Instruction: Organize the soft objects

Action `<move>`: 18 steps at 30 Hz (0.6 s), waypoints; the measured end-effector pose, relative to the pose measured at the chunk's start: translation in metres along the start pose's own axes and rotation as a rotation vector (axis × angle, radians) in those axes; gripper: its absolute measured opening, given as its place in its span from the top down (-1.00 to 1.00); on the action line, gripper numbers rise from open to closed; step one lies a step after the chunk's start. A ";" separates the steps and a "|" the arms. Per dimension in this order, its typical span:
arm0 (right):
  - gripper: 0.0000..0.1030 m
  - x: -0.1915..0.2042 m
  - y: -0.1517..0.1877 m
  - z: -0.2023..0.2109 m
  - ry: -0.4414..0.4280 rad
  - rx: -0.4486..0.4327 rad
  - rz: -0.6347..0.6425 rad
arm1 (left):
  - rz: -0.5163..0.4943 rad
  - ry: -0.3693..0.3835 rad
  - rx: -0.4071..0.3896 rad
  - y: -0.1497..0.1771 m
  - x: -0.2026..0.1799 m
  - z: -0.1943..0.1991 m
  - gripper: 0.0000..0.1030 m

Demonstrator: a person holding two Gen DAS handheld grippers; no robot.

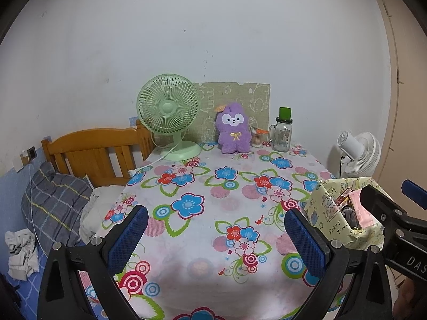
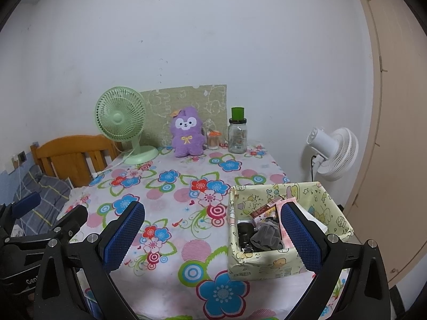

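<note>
The bench (image 2: 170,242) is seen with a paper-covered box (image 2: 315,197) at its near right corner, where a grey cloth (image 2: 267,236) is already stowed. Well beyond the box, by the wall, the purple plush (image 2: 186,134) is left standing, judged still unsorted. Both the left tongs (image 1: 216,236) and right tongs (image 2: 212,236) are held spread wide, with nothing gripped.

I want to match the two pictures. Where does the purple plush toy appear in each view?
Left wrist view: the plush stands at the table's far edge, just right of centre, between the green fan and the jar.
Right wrist view: the plush is at the far edge, left of centre, again between the fan and the jar.
Shared landmark: the green fan, left of the plush in both.
</note>
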State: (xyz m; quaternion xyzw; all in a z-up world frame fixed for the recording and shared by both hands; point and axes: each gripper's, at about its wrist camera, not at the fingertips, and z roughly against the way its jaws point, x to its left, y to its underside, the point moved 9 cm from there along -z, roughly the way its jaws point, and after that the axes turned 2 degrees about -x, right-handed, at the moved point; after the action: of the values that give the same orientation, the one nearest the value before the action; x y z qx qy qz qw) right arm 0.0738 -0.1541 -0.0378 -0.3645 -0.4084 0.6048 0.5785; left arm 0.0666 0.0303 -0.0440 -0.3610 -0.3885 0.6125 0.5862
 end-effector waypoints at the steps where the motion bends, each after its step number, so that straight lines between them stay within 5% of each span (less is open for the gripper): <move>1: -1.00 -0.001 0.000 0.000 -0.001 -0.001 -0.002 | -0.001 0.000 -0.002 0.000 0.000 0.000 -0.99; 18: -1.00 -0.007 -0.003 0.008 -0.003 -0.025 -0.007 | -0.008 -0.001 -0.028 -0.006 -0.006 0.005 -0.99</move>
State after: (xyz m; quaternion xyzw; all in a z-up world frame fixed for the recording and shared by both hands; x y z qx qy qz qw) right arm 0.0684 -0.1616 -0.0325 -0.3694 -0.4183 0.5982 0.5752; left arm 0.0648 0.0242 -0.0367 -0.3672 -0.3988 0.6048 0.5834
